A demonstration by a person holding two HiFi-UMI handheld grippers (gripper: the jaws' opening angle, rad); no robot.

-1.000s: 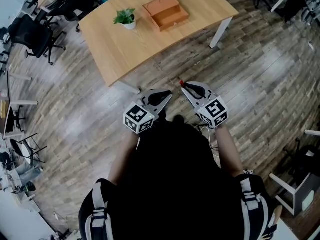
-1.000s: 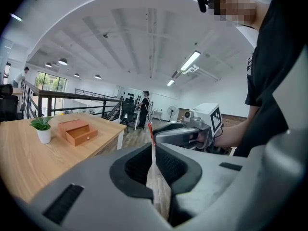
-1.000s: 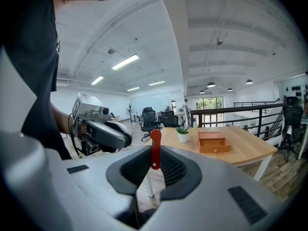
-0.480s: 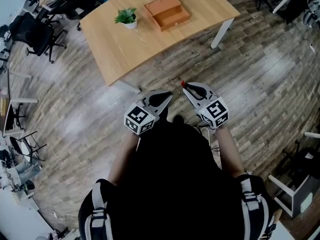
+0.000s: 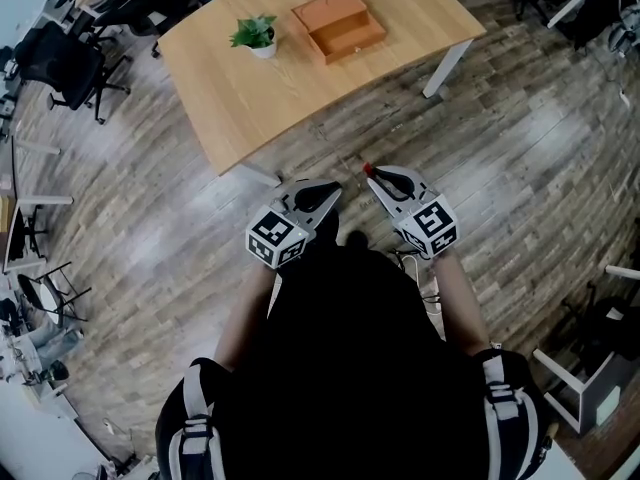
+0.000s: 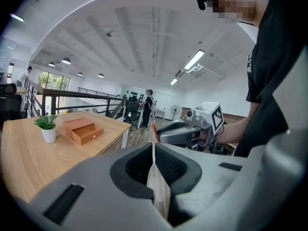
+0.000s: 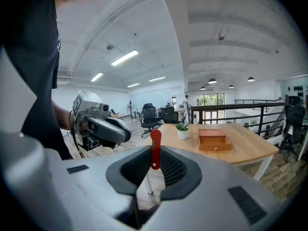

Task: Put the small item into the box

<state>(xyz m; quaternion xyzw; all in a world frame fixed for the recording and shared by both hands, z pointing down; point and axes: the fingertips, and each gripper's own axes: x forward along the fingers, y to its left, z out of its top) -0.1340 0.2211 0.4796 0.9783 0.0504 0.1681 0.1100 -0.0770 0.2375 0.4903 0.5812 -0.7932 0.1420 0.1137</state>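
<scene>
A small red item (image 7: 155, 143) stands upright between the pads of my right gripper (image 7: 154, 159), which is shut on it. In the head view that red item (image 5: 367, 168) shows at the tip of my right gripper (image 5: 374, 176), held over the wooden floor in front of the person. The orange wooden box (image 5: 338, 24) sits on the far table (image 5: 260, 98) with its drawer pulled out; it is also seen as the box (image 7: 213, 139) ahead of the right jaws. My left gripper (image 5: 328, 192) is beside the right one, its jaws shut and empty (image 6: 154, 146).
A potted plant (image 5: 252, 36) stands on the table left of the box. Office chairs (image 5: 70, 63) stand at the far left, and a white table leg (image 5: 445, 68) reaches the floor at the right. A stool (image 5: 590, 383) stands at the lower right.
The table and box have drifted slightly right in the head view. Both grippers keep the same pose, the red item still held.
</scene>
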